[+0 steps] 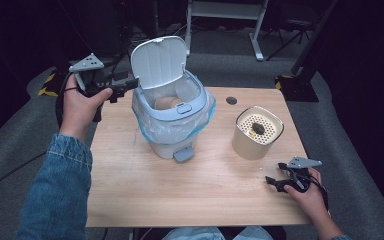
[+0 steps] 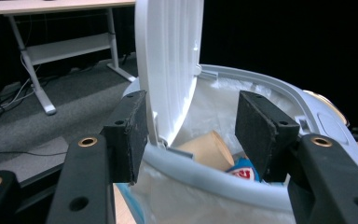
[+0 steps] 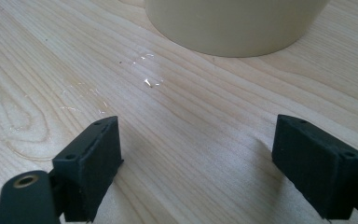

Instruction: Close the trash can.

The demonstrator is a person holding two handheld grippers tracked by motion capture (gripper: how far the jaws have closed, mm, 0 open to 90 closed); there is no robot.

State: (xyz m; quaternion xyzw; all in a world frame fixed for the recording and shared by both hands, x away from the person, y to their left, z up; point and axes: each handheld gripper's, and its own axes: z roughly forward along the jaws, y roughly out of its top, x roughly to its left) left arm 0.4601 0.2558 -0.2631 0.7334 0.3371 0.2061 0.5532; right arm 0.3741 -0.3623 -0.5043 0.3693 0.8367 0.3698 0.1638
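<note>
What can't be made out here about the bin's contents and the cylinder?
- Bin contents: high view shows a tan shape, the rim hiding the rest; left gripper view shows a paper cup and a blue wrapper, partly behind a jaw.
- Dark object on the beige cylinder: too small to identify.
- Cylinder's top: cut off in right gripper view.

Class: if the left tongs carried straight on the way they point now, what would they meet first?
Most likely the bin's raised lid or the rim just beneath it; the left tongs stand open right before them, though depth is uncertain.
</note>
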